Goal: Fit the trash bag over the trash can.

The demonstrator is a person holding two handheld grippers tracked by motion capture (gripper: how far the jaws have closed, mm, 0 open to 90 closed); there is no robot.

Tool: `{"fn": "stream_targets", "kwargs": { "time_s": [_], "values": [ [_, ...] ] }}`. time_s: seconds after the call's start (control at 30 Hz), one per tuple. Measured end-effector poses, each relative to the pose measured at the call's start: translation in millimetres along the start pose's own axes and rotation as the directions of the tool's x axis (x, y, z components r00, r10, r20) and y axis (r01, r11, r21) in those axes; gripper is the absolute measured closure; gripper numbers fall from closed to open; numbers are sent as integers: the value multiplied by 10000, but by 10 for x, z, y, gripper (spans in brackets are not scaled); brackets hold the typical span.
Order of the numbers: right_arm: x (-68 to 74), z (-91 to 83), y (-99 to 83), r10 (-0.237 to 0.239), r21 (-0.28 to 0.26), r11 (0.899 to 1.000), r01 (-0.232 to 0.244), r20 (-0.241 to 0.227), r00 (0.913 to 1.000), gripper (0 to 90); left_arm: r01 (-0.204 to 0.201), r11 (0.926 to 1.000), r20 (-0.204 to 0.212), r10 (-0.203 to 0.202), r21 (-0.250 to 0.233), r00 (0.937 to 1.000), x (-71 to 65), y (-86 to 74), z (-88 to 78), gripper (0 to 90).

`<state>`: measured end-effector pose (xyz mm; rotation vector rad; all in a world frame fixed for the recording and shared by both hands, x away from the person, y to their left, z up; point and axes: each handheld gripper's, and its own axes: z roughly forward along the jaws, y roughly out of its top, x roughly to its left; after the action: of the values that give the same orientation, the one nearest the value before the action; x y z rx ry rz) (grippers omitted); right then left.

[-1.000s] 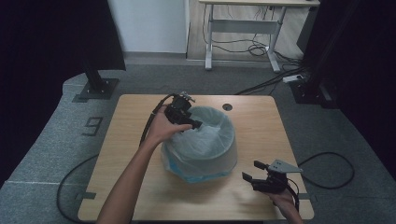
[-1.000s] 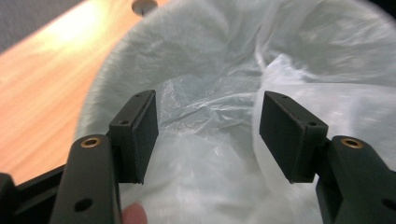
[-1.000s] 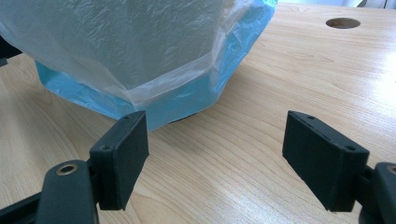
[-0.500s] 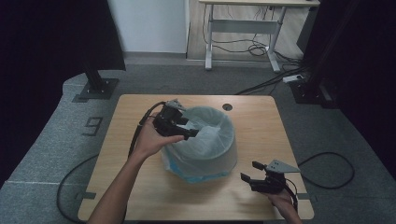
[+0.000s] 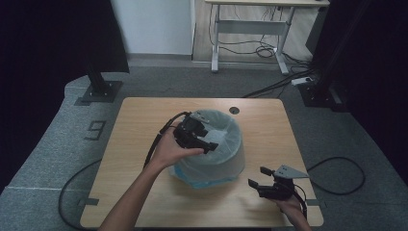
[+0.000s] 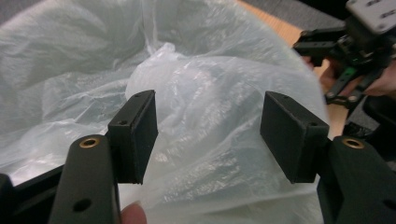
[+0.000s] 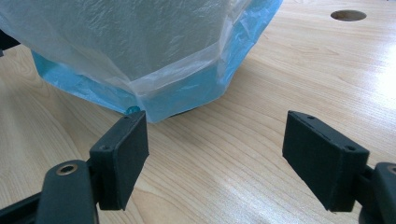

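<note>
At the centre of the high view, a blue bin [image 5: 192, 174] lined with a clear plastic bag [image 5: 219, 144] stands on the desk [image 5: 134, 125]. The film looks light, soft and slippery, best pinched at its rim fold. The left tool [image 5: 204, 144] hovers over the bag's left rim, released and empty. At lower right, the right tool [image 5: 257, 179] rests low, jaws spread, clear of the bin.

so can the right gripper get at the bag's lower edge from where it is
Probably yes. The right gripper is open on bare table, facing the bag, whose hem hangs ahead of its jaws with nothing between.
</note>
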<state>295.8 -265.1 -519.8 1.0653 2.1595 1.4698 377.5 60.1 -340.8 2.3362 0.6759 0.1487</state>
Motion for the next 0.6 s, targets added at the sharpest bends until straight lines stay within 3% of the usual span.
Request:
{"fn": "stream_targets", "kwargs": {
  "time_s": [0.27, 0.6],
  "values": [
    [-2, 8, -4, -3, 16, 10000, 3, 10, 10000, 220, 269, 9969, -67, -265, 745, 9996, 32, 29, 207, 365],
    [-5, 4, -3, -5, 23, 10000, 5, 14, 10000, 220, 413, 9850, -84, -405, 1674, 9991, 63, 51, 379, 372]
  ]
}}
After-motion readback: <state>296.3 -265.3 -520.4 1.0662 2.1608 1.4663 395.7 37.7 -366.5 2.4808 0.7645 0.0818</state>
